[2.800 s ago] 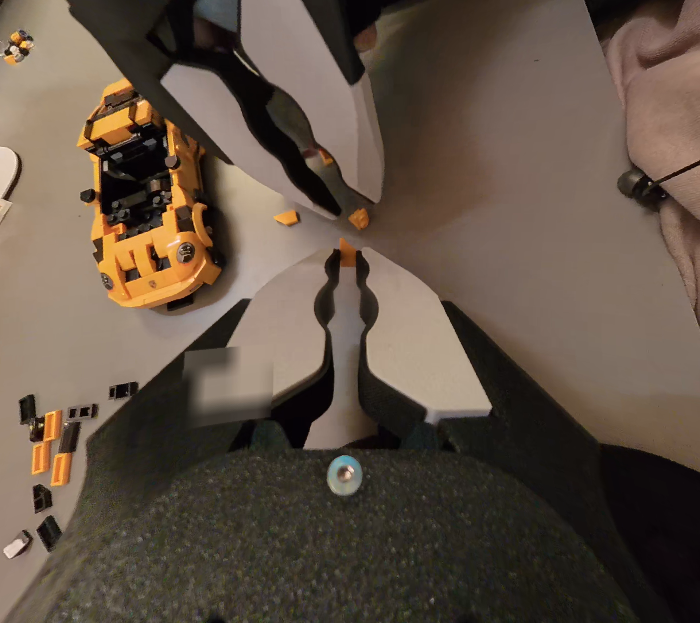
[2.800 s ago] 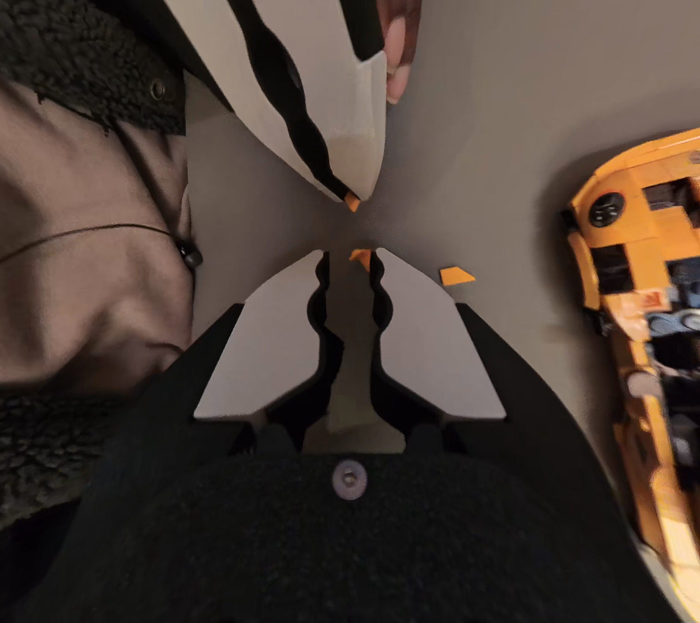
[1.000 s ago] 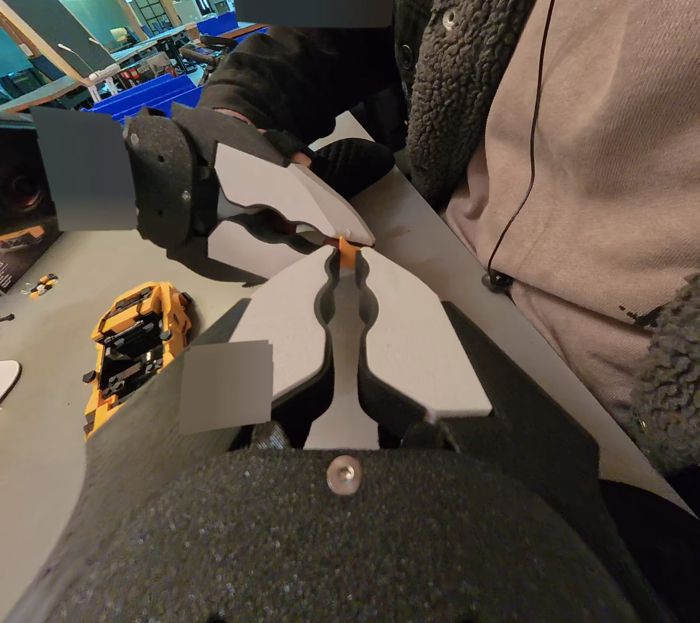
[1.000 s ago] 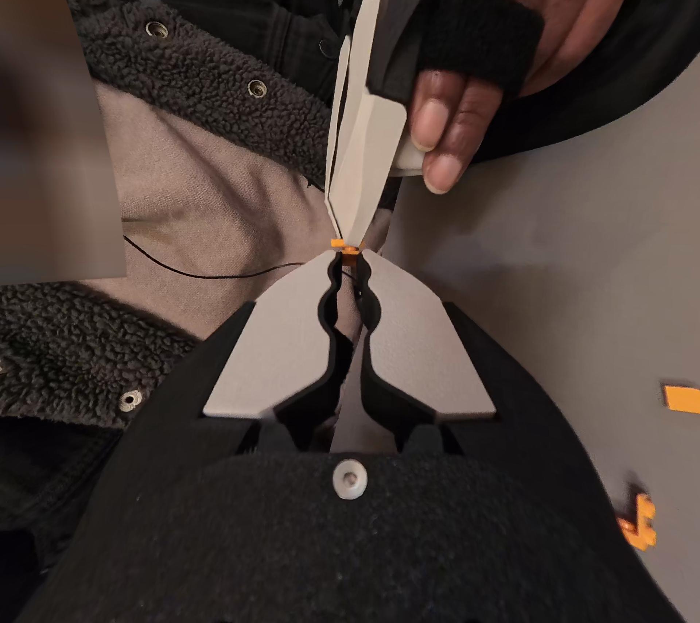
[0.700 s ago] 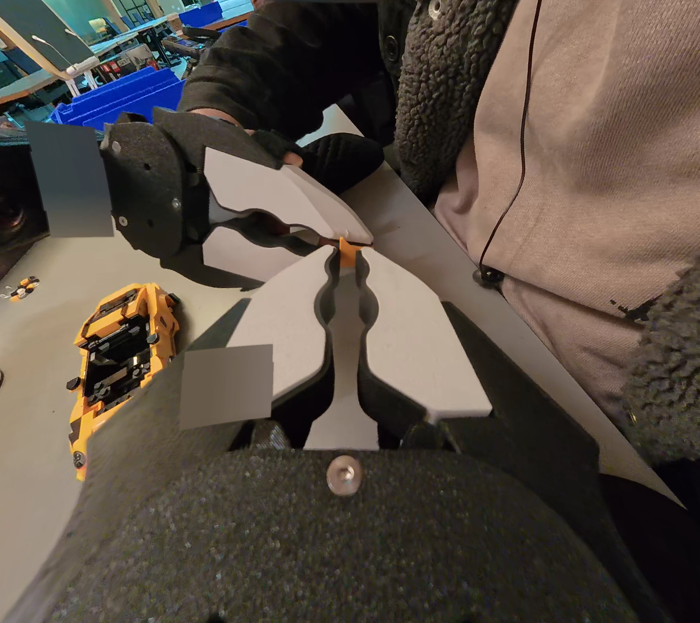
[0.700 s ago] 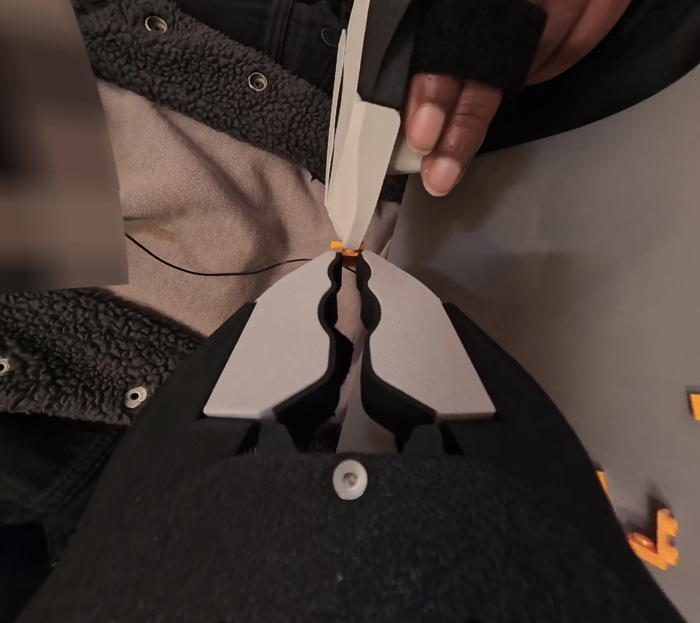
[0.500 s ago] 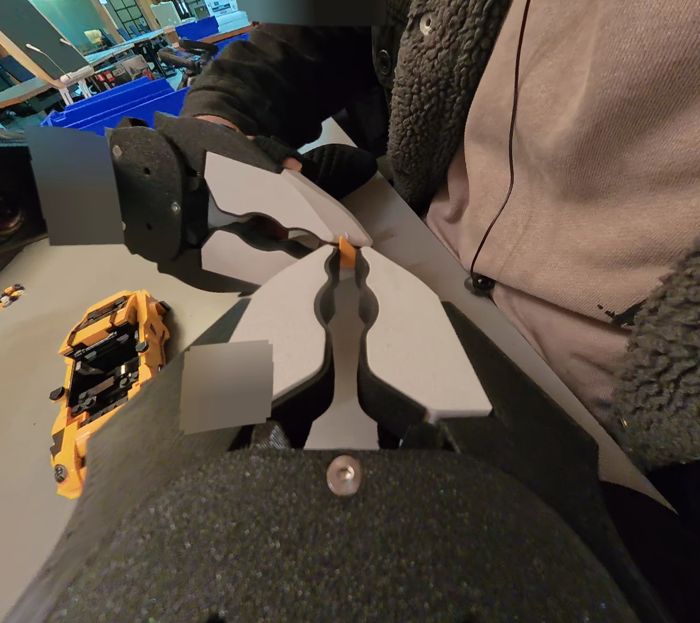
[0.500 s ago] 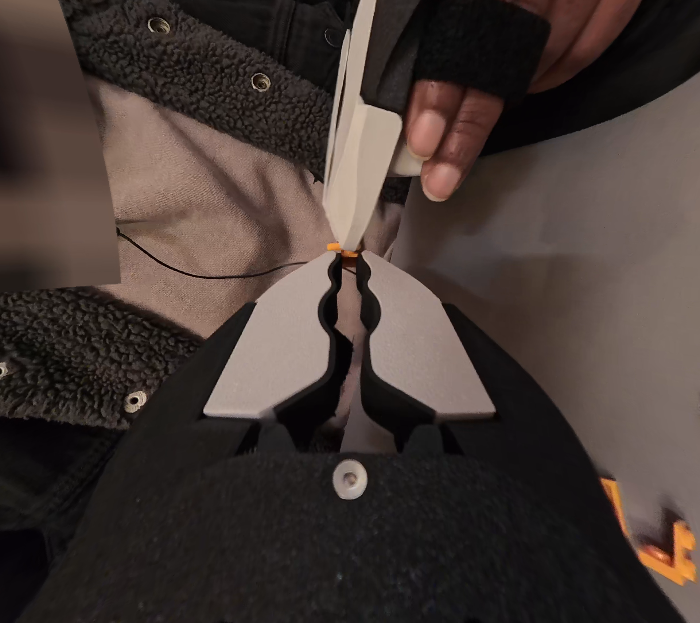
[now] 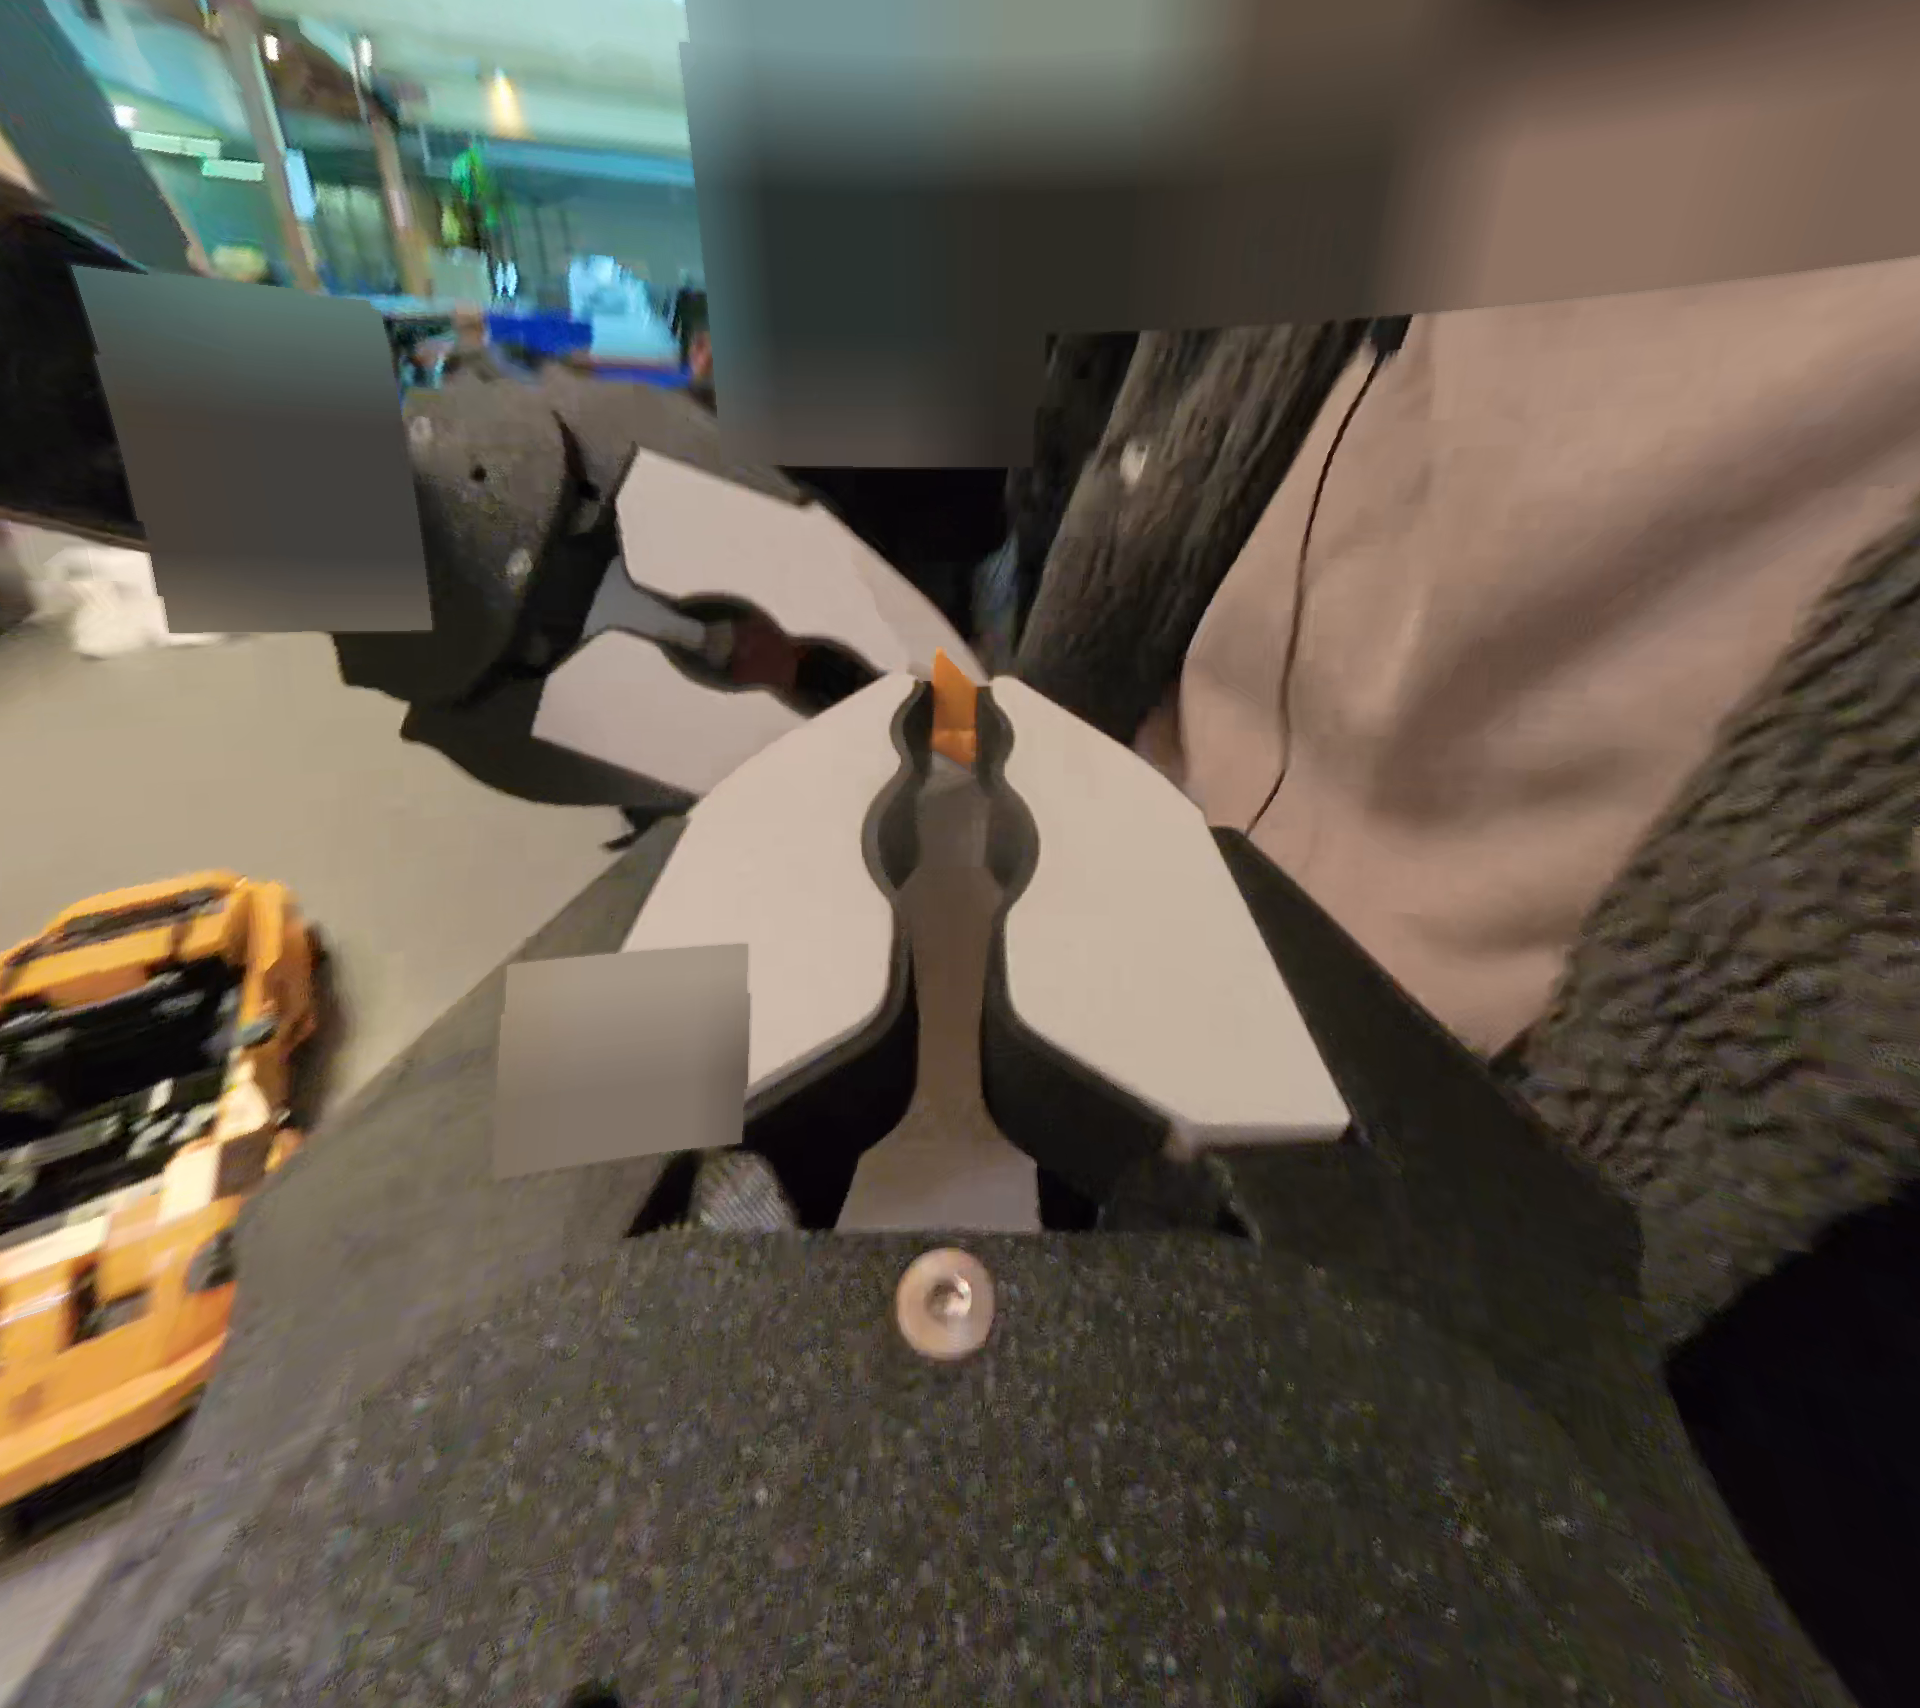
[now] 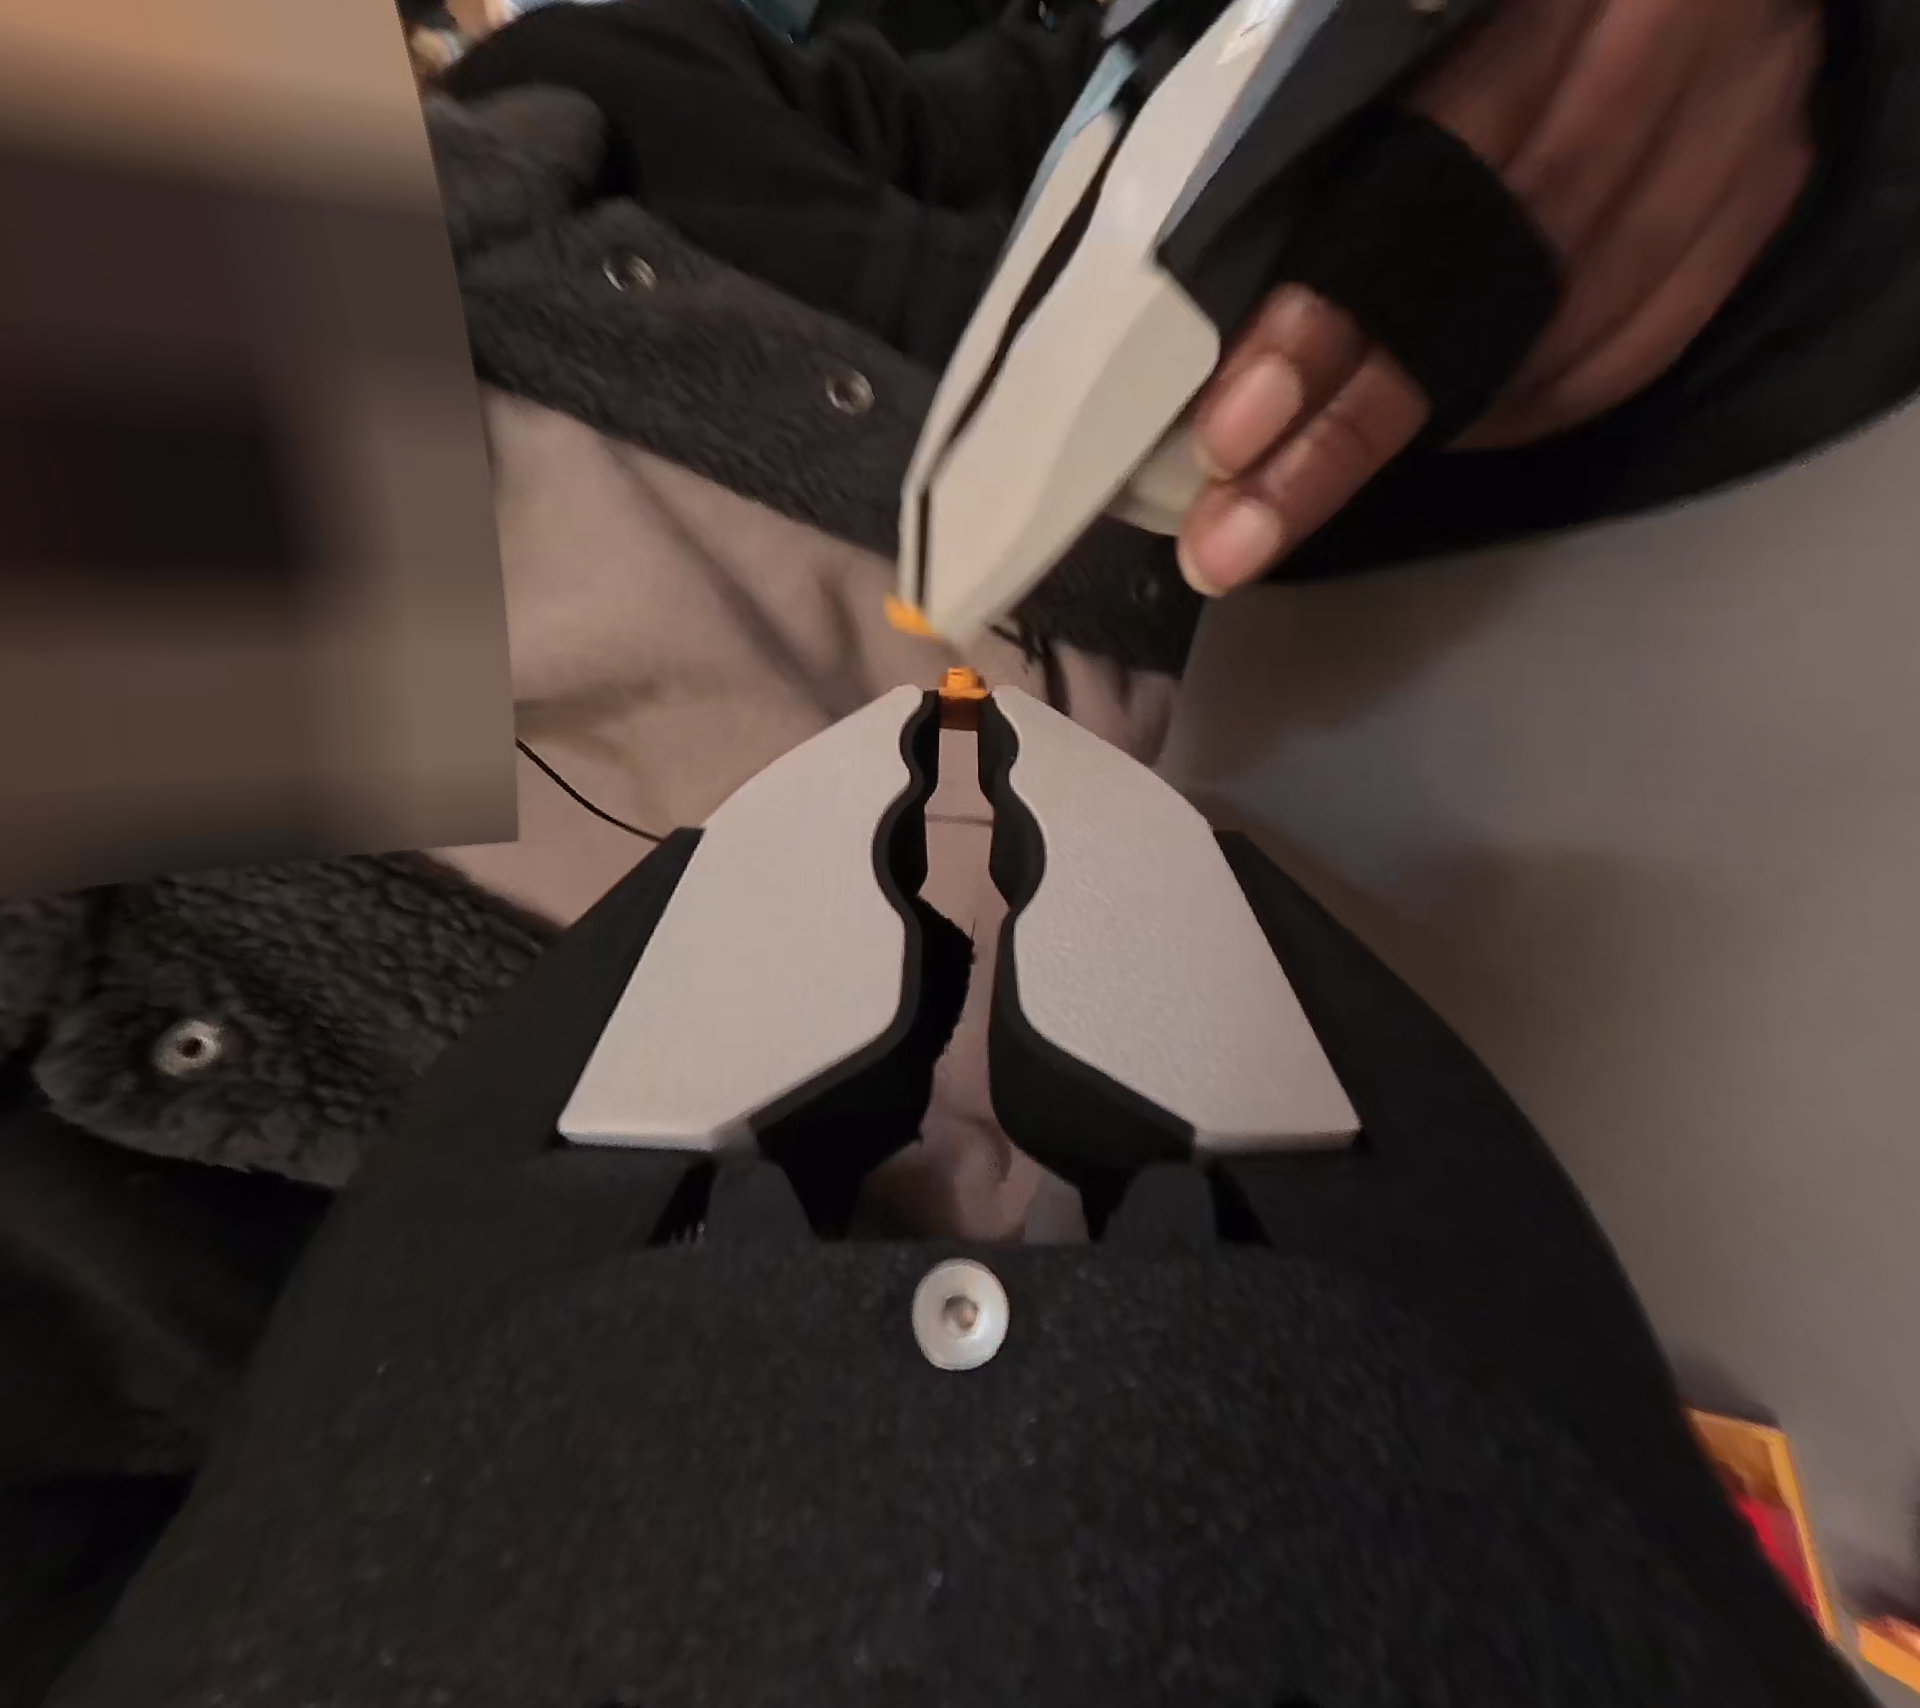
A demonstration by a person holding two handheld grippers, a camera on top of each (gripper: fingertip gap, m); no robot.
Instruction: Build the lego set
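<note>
The left hand-held gripper [image 9: 951,702] is clamped on a small orange wedge piece [image 9: 951,708], held upright at its very tips; the right hand-held gripper [image 10: 961,708] is likewise closed on a small orange studded piece [image 10: 960,700], stud end outward. In the right wrist view the left tool's tips show just above and to the left of the studded piece, apart from it by a small gap, the two tools raised above the grey bench [image 10: 1558,775] in front of the person's beige top [image 10: 727,619].

The step in hand looks like joining the two small pieces in the air before they go on the model; they are not mated now. The next move calls for lining the wedge's underside squarely over the stud, then pressing the tips together without letting either piece twist in so shallow a hold.

The orange car [image 9: 135,1139], partly built, lies on the bench well to the left of the wedge piece and nearer the camera; it is blurred.
</note>
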